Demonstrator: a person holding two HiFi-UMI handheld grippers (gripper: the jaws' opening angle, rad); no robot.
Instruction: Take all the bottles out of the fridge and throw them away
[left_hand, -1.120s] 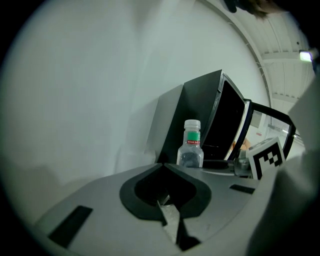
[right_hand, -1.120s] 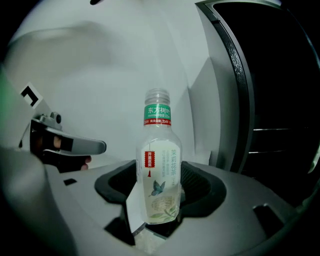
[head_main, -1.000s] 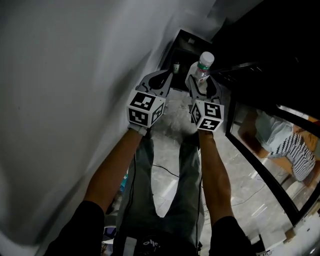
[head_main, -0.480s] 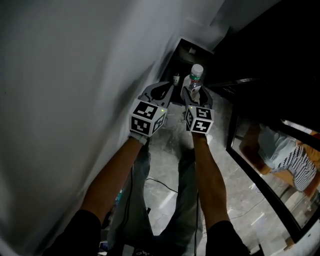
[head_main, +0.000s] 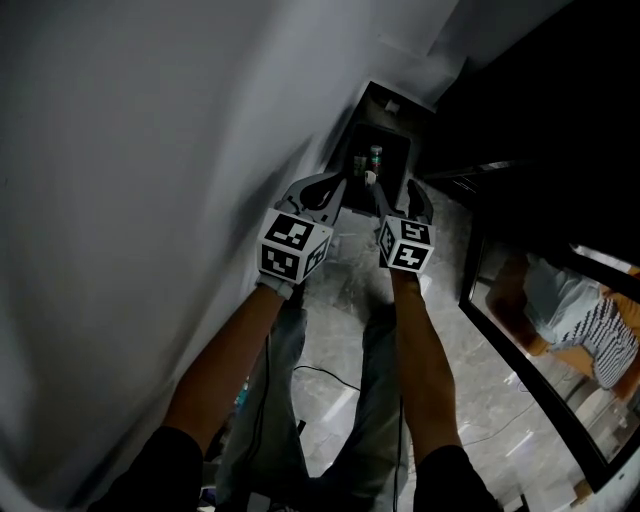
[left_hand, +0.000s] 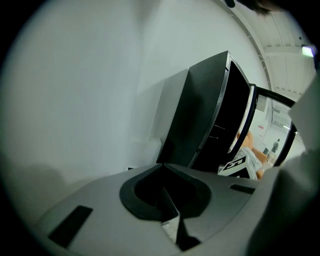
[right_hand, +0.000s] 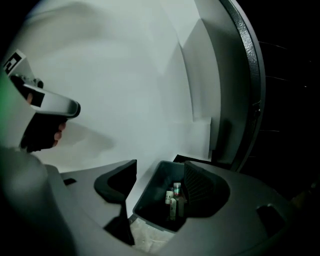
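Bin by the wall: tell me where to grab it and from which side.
Take the bin by a bare stretch of its near rim, coming from above with one jaw inside and one outside. Its top is open and its walls are thin and upright. The bottles stand further in, probably clear of that edge.

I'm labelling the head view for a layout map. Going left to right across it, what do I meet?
In order: white wall → left tongs → right tongs → black door frame → person in a striped top.
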